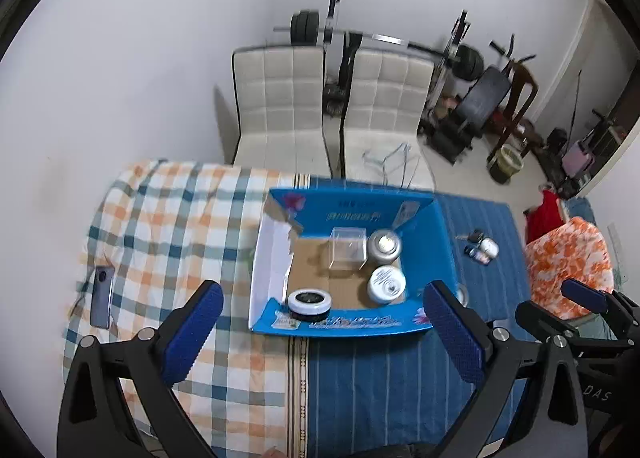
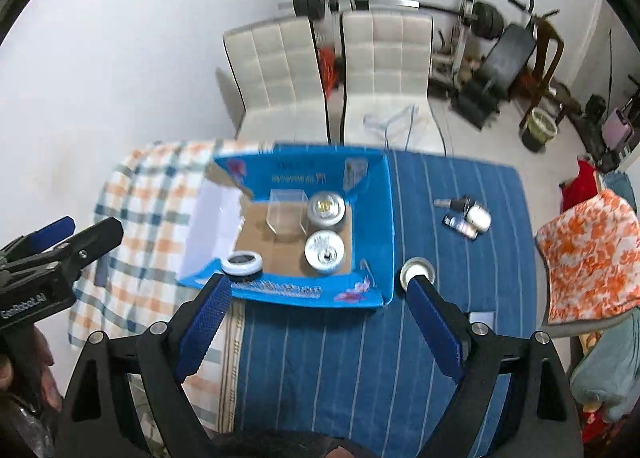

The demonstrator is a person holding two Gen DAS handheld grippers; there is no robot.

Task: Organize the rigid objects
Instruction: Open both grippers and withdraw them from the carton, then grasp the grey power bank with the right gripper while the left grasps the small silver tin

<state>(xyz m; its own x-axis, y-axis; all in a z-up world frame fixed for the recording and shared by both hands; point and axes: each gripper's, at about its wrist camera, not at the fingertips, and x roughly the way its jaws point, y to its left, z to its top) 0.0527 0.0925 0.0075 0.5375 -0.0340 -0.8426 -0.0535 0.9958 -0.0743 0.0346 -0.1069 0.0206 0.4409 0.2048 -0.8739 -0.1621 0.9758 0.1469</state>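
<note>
Both tools high over bench, left tool (image 1: 324, 332) open, empty; right tool (image 2: 322, 320) open, empty; blue box (image 1: 424, 226) holds three jars, clear cube (image 1: 348, 248); lid (image 2: 418, 272) beside box

Below me the table (image 2: 360, 358) is covered by two cloths: an orange-and-teal checked cloth (image 2: 148, 194) on the left of the frame and a blue striped cloth (image 2: 440, 186) on the right. An open blue cardboard box (image 2: 384, 226) sits mid-frame across their seam. Right of it, just beside its near corner, lies a round white lid (image 2: 416, 272). Further toward the upper right I see a cluster of small bottles (image 2: 468, 216). In the left wrist view a phone (image 1: 102, 296) lies on the checked cloth at left.
</note>
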